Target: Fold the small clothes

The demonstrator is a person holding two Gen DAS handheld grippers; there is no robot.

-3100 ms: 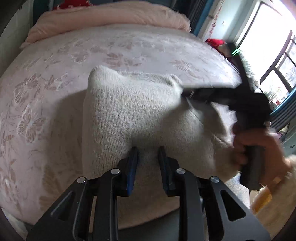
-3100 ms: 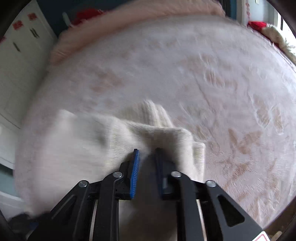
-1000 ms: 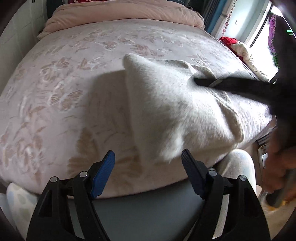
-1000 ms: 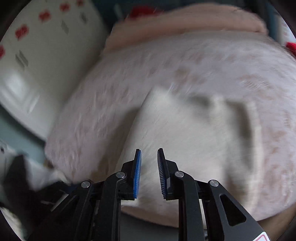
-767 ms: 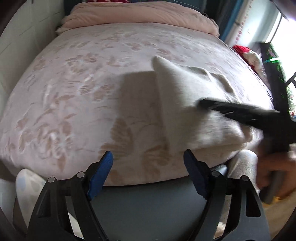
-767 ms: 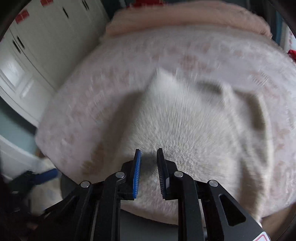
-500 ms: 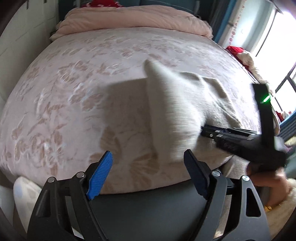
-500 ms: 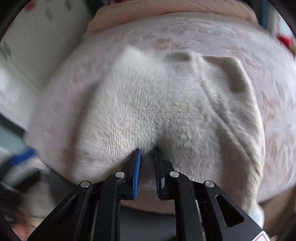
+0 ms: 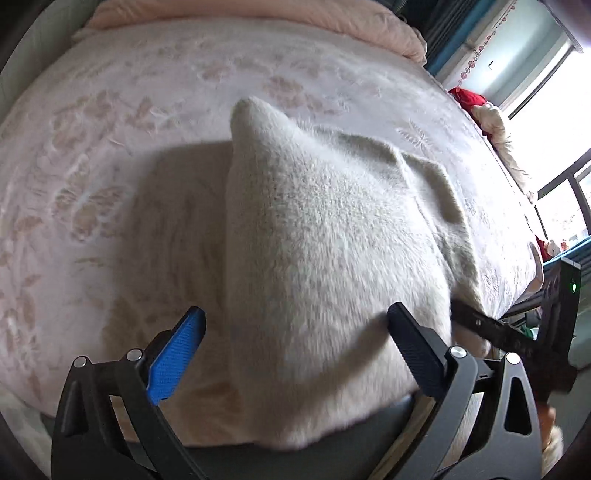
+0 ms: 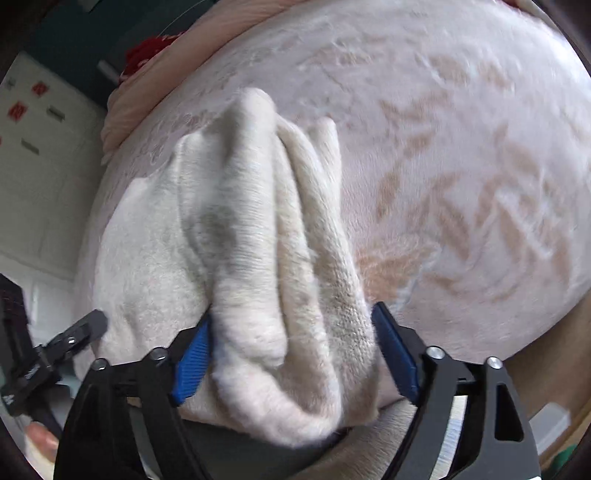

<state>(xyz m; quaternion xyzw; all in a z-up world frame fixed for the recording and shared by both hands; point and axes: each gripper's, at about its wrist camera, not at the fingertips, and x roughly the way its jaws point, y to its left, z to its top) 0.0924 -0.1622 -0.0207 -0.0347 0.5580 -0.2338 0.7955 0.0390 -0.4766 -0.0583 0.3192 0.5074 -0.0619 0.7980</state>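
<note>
A cream fuzzy knit garment point(image 9: 332, 240) lies folded in a bundle on the pink floral bedspread point(image 9: 110, 147), close to the bed's near edge. My left gripper point(image 9: 295, 314) stands wide with its jaws opening. The garment's near end lies between the jaws, and the pads do not press on it. In the right wrist view the garment point(image 10: 240, 221) shows several long folds. My right gripper point(image 10: 291, 317) straddles its near end with jaws opening, and the fabric is loose between the blue pads. Each gripper shows at the edge of the other's view: the right gripper's finger point(image 9: 480, 326) and the left gripper's finger point(image 10: 86, 326).
A rolled pink quilt point(image 9: 258, 14) lies across the head of the bed. A red item point(image 9: 469, 98) and a bright window are at the right. White cupboard doors point(image 10: 37, 184) stand to the left of the bed. The bed's near edge runs just below both grippers.
The right gripper's jaws were shut on the garment and have spread wide, letting it go. The left gripper has come in over the garment's near end and opened wider.
</note>
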